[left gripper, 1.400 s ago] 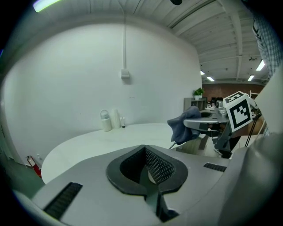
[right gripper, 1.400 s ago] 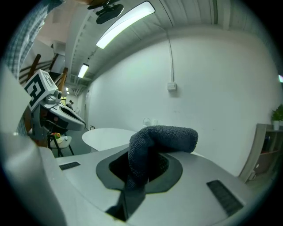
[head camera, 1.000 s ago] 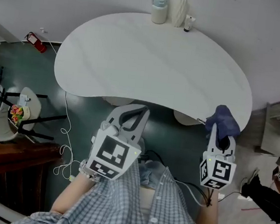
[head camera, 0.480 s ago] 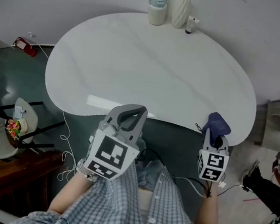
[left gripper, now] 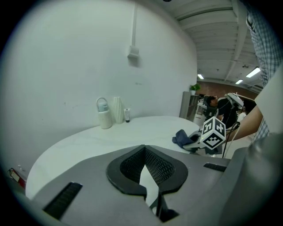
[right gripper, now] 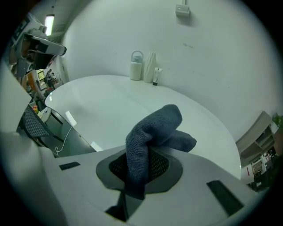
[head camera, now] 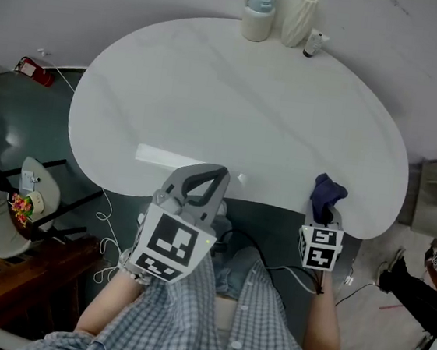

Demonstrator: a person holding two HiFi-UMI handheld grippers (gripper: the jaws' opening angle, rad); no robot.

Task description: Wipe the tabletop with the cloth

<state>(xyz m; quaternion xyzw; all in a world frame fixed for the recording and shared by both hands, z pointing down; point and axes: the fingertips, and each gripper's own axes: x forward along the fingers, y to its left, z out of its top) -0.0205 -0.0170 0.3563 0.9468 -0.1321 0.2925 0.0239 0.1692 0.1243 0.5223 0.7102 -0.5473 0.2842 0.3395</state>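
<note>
The white kidney-shaped table (head camera: 235, 101) lies ahead of me. A dark blue cloth (head camera: 327, 194) sticks up from my right gripper (head camera: 324, 212), which is shut on it at the table's near right edge. In the right gripper view the cloth (right gripper: 154, 128) rises folded from between the jaws over the tabletop (right gripper: 110, 101). My left gripper (head camera: 207, 171) hovers at the near edge, left of centre, shut with nothing in it. The left gripper view shows its jaws meeting at the tip, and beyond them the cloth (left gripper: 181, 138) and the right gripper's marker cube (left gripper: 214, 134).
A lidded jar (head camera: 260, 10), a white ribbed vase (head camera: 303, 19) and a small bottle (head camera: 314, 42) stand together at the table's far edge by the wall. On the floor at left are a chair (head camera: 19, 202), cables (head camera: 107, 220) and a red object (head camera: 26, 70). A shelf (head camera: 436, 195) stands at right.
My right gripper has shifted a little left with the cloth, closer in over the table's near edge. The left gripper has stayed about where it was.
</note>
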